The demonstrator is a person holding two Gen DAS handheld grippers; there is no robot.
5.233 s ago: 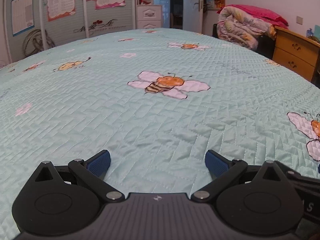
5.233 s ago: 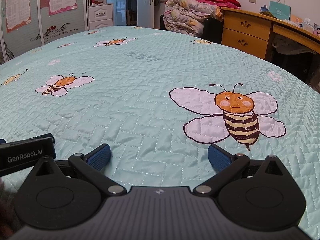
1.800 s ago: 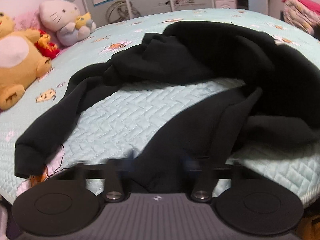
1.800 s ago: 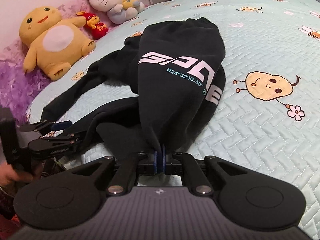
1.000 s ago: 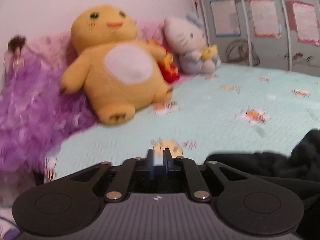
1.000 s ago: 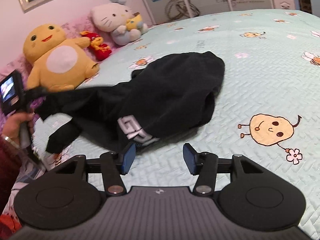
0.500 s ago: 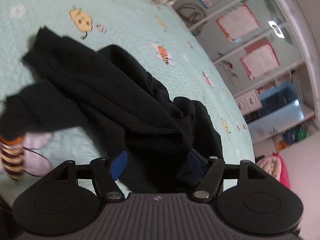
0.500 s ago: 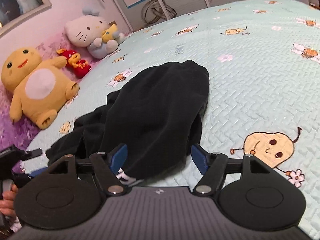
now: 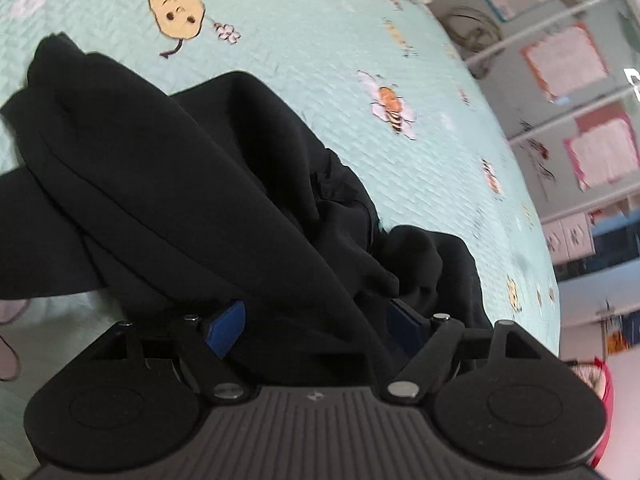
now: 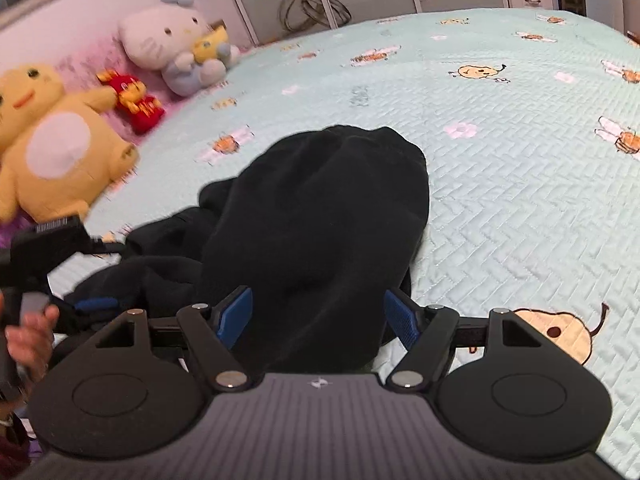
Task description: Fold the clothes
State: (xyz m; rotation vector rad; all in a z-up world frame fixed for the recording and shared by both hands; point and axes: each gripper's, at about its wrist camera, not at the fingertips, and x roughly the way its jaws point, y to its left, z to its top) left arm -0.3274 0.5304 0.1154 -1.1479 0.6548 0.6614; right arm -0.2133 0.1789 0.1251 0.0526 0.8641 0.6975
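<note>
My left gripper (image 9: pixel 316 326) was released, its two blue pads spread wide, and black cloth lay between them without being pinched. My right gripper (image 10: pixel 318 316) was also released — the pads stood apart on both sides of a rounded fold of the same cloth. The black garment (image 10: pixel 320 216) lay crumpled on the mint-green quilt (image 10: pixel 520 184), near the edge of the bed closest to me, with long folds running toward the left side of the bed. In the right wrist view I could see my left hand (image 10: pixel 28 332) holding the other tool beside the garment. At the head edge of the bed sat a yellow plush toy (image 10: pixel 56 152) and a white cat plush (image 10: pixel 176 48).
</note>
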